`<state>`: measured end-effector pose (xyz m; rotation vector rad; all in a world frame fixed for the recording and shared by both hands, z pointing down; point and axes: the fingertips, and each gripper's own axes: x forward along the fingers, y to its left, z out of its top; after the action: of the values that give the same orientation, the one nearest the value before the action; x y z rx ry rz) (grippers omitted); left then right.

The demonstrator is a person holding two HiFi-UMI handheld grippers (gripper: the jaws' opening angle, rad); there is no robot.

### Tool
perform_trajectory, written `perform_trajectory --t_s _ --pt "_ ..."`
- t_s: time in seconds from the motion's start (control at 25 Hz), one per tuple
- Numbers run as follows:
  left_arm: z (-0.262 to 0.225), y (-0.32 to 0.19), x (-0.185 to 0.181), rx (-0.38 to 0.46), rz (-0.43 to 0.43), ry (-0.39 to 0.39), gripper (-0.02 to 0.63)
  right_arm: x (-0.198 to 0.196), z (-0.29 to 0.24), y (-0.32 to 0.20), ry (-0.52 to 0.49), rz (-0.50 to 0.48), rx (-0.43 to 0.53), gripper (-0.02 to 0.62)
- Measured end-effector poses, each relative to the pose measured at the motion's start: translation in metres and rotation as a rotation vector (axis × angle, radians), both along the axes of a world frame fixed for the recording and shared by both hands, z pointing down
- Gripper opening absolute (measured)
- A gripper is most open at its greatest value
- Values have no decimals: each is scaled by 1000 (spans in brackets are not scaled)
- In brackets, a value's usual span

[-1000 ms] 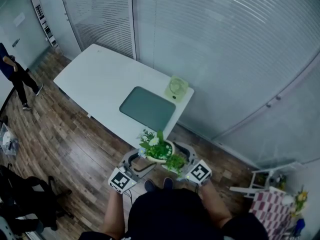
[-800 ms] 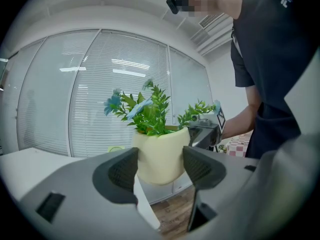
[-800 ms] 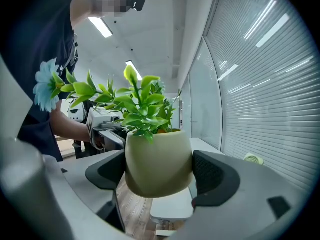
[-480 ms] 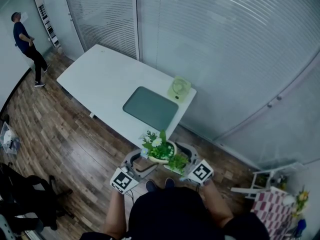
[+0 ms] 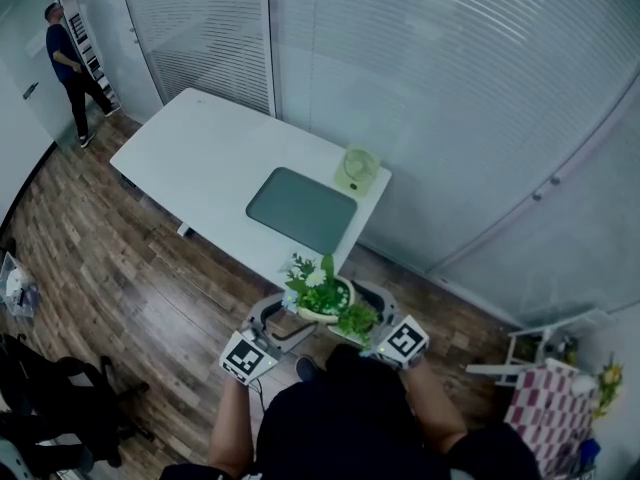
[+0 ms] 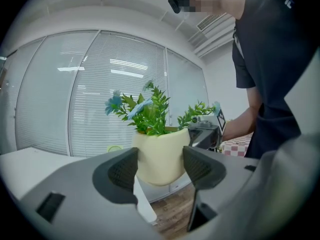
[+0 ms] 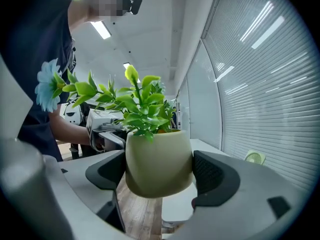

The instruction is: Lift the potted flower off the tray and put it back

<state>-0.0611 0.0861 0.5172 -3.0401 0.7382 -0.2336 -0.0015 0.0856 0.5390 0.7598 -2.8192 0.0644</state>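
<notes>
A cream pot of green leaves with white and blue flowers [image 5: 322,304] hangs in the air just off the near end of the white table [image 5: 200,158], over the wooden floor. My left gripper [image 5: 276,320] is shut on its left side and my right gripper [image 5: 372,310] on its right. In the left gripper view the pot [image 6: 160,154] fills the gap between the left gripper's [image 6: 160,170] dark pads. The right gripper view shows the pot [image 7: 159,161] pressed between the right gripper's [image 7: 159,176] pads. The grey-green tray [image 5: 300,210] lies bare on the table, beyond the pot.
A small pale-green fan [image 5: 358,171] stands on the table's right edge beside the tray. Glass walls with blinds close off the far side. A person [image 5: 68,63] walks at the far left. A dark chair [image 5: 60,398] is at lower left, a checked cloth [image 5: 545,418] at lower right.
The pot and both grippers have barely shifted. The person in the background has walked from the left edge towards the far left corner.
</notes>
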Motion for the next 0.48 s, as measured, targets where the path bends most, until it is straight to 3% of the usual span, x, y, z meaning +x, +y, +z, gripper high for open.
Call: perform_trajectory --t_s 0.16,0.48 --pt "-5 -4 2 -10 20 11 279 2 -6 -3 -58 30 -24 387" --pt "0 -25 5 -14 37 -17 279 7 2 -23 -39 37 -16 387"
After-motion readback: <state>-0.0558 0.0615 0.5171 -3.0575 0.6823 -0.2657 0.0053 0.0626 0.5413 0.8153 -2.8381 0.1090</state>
